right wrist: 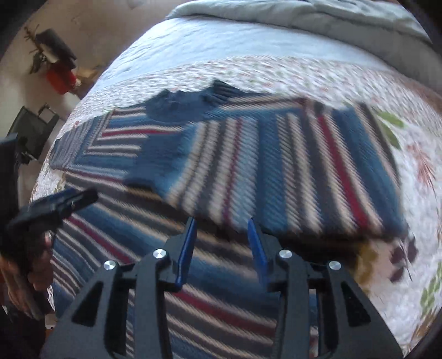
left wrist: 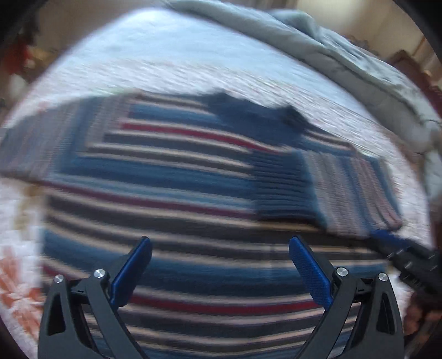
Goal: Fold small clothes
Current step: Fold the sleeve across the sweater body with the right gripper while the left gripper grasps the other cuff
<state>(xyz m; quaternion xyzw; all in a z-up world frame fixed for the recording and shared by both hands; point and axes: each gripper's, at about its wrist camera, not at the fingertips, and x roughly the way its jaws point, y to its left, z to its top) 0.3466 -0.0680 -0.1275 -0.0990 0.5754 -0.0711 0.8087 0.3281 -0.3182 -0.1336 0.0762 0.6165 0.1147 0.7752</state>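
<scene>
Both views smeared by motion blur.

Left wrist view: striped sweater spread flat on bed, filling the middle and lower frame. Dark blue collar up at 12 o'clock. One sleeve out flat toward 9 o'clock, the other sleeve folded across at 3 o'clock, its stripes crosswise to those of the body. Left tongs over the lower body of the sweater at 6 o'clock, blue pads spread wide, released, nothing between them. Touching the knit or just above it: cannot tell. Grey blanket bunched along the far edge from 12 to 2 o'clock. Right tongs poking in at 4 o'clock, blue tip just beside the folded sleeve's end.

Right wrist view: left tongs at 9 o'clock, held in a hand at 8 o'clock. Sweater across the middle, collar at 11 o'clock. Sleeve laid slantwise over the body from 12 to 3 o'clock, cuff end toward the collar. Right tongs at 6 o'clock, just below the sleeve's near edge, pads apart with a moderate gap, released, gripping nothing. Floral quilt bare at 3 to 5 o'clock. Blanket at 1 o'clock.
</scene>
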